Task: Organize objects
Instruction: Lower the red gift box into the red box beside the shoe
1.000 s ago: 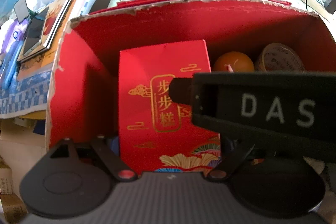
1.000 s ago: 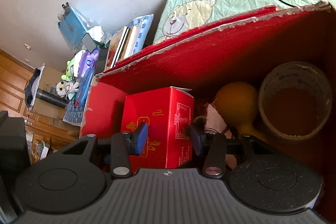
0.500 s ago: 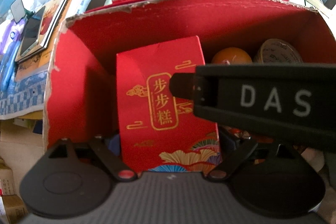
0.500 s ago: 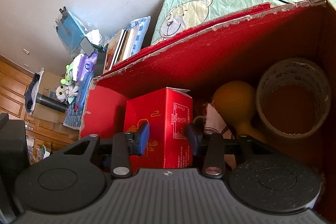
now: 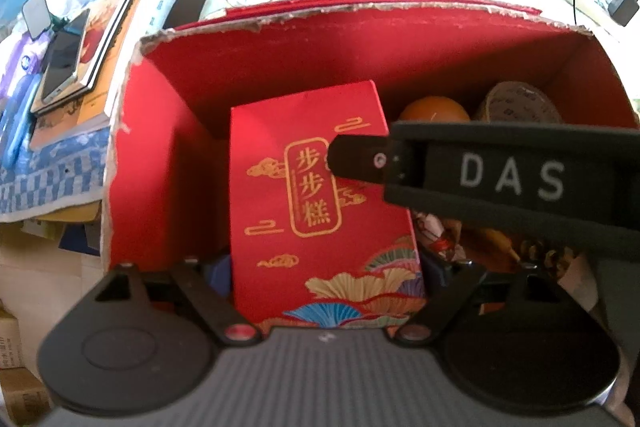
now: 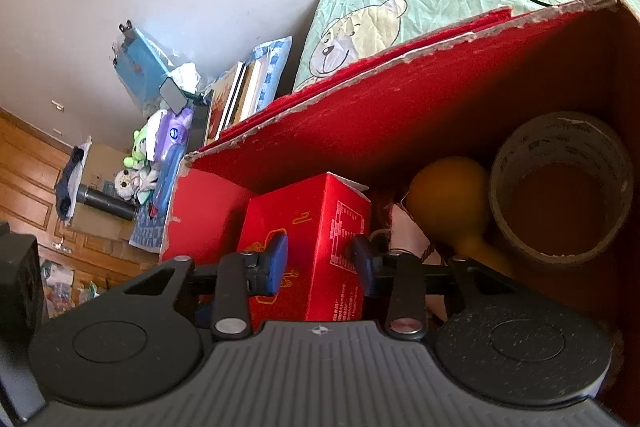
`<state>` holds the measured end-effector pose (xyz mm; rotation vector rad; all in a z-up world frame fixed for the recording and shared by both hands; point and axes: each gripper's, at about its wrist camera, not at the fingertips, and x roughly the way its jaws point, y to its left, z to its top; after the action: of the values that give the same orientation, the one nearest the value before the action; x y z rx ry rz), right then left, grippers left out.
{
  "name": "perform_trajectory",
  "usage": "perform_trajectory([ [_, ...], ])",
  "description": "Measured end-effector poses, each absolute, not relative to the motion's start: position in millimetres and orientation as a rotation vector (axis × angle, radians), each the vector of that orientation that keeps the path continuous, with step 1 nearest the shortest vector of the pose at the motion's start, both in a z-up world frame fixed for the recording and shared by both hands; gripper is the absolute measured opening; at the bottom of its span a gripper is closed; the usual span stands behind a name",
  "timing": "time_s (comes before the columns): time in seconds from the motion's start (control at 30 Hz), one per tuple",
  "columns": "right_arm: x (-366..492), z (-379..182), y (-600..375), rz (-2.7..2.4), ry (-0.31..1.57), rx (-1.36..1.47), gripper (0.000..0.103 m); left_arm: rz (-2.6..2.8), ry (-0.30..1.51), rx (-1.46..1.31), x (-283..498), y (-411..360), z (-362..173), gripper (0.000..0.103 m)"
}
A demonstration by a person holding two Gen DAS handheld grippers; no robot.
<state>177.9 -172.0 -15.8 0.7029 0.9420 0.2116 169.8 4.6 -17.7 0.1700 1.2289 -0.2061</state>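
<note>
Right wrist view: tape roll (image 6: 562, 187) hollow, left view: carton (image 5: 320, 195) front

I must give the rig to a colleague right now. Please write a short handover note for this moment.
Left gripper: fingers flank the red carton with gold characters; grip not confirmable.
Right gripper: fingers straddle the carton's corner; contact unclear.
The carton stands upright inside the large red cardboard box, left of the orange bulb-shaped object and the brown tape roll.
Done: all three are in the box.
Left: probably settle the carton and release.
</note>
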Motion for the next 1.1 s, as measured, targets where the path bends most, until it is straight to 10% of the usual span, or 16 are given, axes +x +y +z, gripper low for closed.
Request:
perform_trajectory([
  [1.1, 171.6, -14.7, -174.4, 0.183, 0.906, 0.728, 0.038, -0.216, 1.107, 0.131, 150.9, 23.6, 0.2, 0.093],
])
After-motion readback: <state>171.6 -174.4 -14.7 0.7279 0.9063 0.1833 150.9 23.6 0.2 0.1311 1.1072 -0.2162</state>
